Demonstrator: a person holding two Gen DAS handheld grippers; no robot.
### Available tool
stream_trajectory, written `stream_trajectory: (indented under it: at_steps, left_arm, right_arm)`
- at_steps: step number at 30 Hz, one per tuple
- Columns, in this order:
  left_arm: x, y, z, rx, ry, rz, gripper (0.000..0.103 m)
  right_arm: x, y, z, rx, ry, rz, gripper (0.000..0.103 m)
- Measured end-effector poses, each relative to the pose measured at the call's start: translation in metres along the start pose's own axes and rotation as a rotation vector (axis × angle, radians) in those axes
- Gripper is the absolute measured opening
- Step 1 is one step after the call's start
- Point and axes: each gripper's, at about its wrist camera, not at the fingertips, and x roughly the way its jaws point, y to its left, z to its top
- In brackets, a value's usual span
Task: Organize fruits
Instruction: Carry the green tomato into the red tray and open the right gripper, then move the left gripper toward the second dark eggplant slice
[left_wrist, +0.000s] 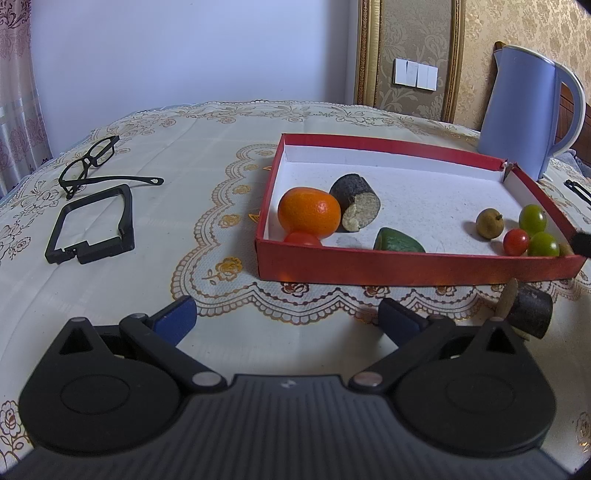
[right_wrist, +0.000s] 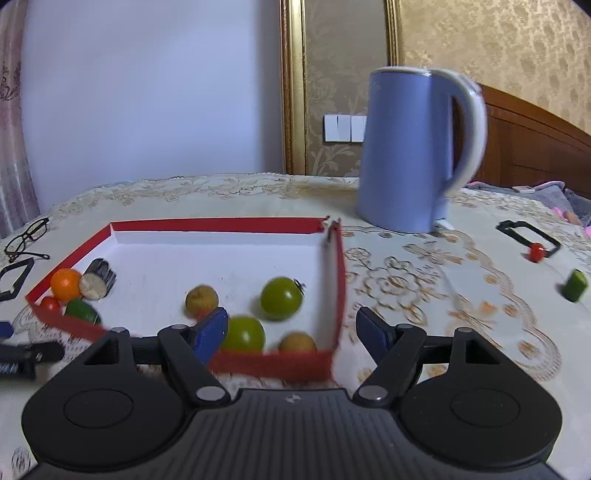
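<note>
A red box (left_wrist: 406, 264) with a white floor holds an orange (left_wrist: 308, 212), a dark cut roll (left_wrist: 356, 201), a green piece (left_wrist: 398, 242), red tomatoes (left_wrist: 516, 241), green tomatoes (left_wrist: 532, 218) and a brown fruit (left_wrist: 489, 223). My left gripper (left_wrist: 288, 314) is open and empty in front of the box. A dark cut piece (left_wrist: 530, 312) lies on the cloth outside the box. My right gripper (right_wrist: 291, 330) is open and empty over the box's near right corner (right_wrist: 332, 354). A red tomato (right_wrist: 535, 252) and a green piece (right_wrist: 574, 285) lie on the cloth at the right.
A blue kettle (right_wrist: 410, 155) stands behind the box. Black glasses (left_wrist: 88, 162) and a black frame (left_wrist: 92, 225) lie at the left. Another black frame (right_wrist: 526, 236) lies at the right, by the red tomato. The tablecloth's edge curves away at the back.
</note>
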Motion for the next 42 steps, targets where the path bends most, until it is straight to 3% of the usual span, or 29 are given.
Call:
stream_trajectory:
  at_steps: [6, 12, 18, 22, 23, 32, 37, 42]
  left_arm:
    - [0.0, 0.0, 0.0, 0.0, 0.0, 0.0, 0.103]
    - [0.0, 0.0, 0.0, 0.0, 0.0, 0.0, 0.103]
    - [-0.004, 0.0, 0.0, -0.001, -0.002, -0.011, 0.103]
    - [-0.023, -0.005, 0.004, -0.019, -0.021, -0.027, 0.103]
    - [-0.029, -0.008, 0.006, -0.015, -0.029, -0.036, 0.103]
    - [-0.06, -0.064, 0.011, 0.087, -0.078, -0.175, 0.103]
    - [-0.048, -0.104, 0.007, 0.208, -0.073, -0.173, 0.103]
    - [-0.034, -0.121, 0.002, 0.264, -0.062, -0.161, 0.103]
  right_arm:
    - [-0.03, -0.011, -0.023, 0.003, -0.006, -0.038, 0.077]
    - [-0.021, -0.021, -0.033, 0.005, 0.055, -0.078, 0.077]
    - [-0.01, -0.033, -0.036, 0.071, 0.127, -0.049, 0.08]
    - [-0.007, -0.026, -0.036, 0.029, 0.147, -0.061, 0.087]
    - [-0.006, -0.023, -0.036, 0.015, 0.15, -0.073, 0.101]
    - [-0.003, -0.026, -0.036, 0.032, 0.17, -0.071, 0.103]
    - [-0.004, -0.028, -0.035, 0.045, 0.165, -0.063, 0.103]
    - [-0.004, -0.028, -0.035, 0.046, 0.165, -0.062, 0.103]
